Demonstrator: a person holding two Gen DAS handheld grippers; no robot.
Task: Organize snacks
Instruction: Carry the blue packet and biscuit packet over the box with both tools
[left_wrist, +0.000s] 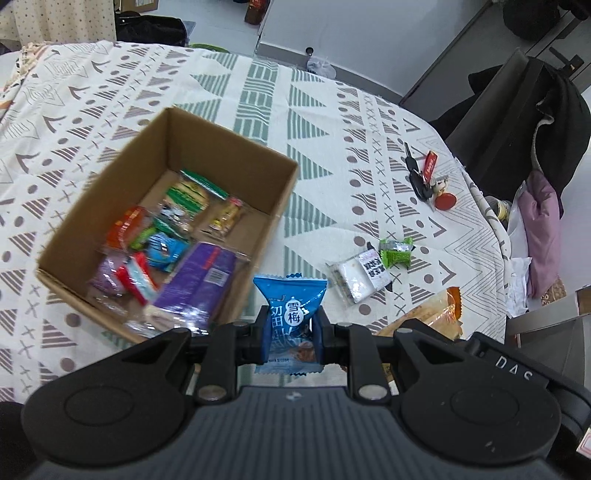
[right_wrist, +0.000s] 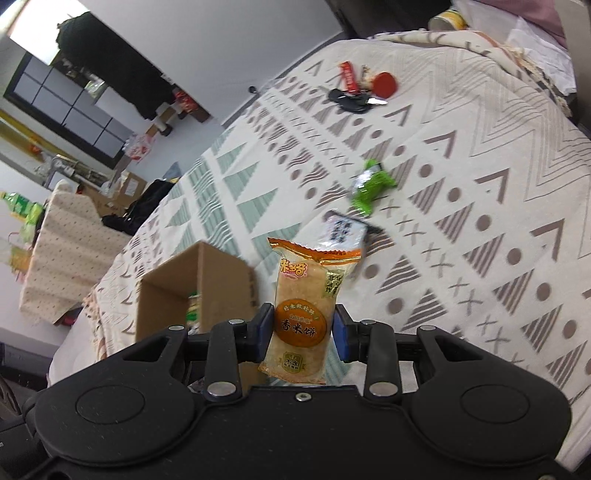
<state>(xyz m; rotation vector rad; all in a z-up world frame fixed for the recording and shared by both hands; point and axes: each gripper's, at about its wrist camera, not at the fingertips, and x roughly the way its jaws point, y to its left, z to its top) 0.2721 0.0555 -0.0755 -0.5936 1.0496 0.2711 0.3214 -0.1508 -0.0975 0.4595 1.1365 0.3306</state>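
- A woven tablecloth (left_wrist: 332, 122), cream with grey and green triangles, crosses and dots, covered the rounded table.
- An open, rectangular cardboard box (left_wrist: 110, 173) sat on it, holding a jumble of glossy snack packets (left_wrist: 173, 254), a long purple one among them.
- The right gripper (right_wrist: 303, 330) was clamped on an oblong rice cracker pack (right_wrist: 304, 314), clear film with orange ends, upright above the cloth, right of the box.
- The left gripper (left_wrist: 291, 332) pinched a crinkly blue candy pouch (left_wrist: 290, 306) with zigzag edges, just beside the box's near corner.
- A clear wrapped square (left_wrist: 360, 275) and a small green wrapper (left_wrist: 396, 251) lay touching on the cloth.
- A bunch of keys (left_wrist: 424, 177) lay farther off.
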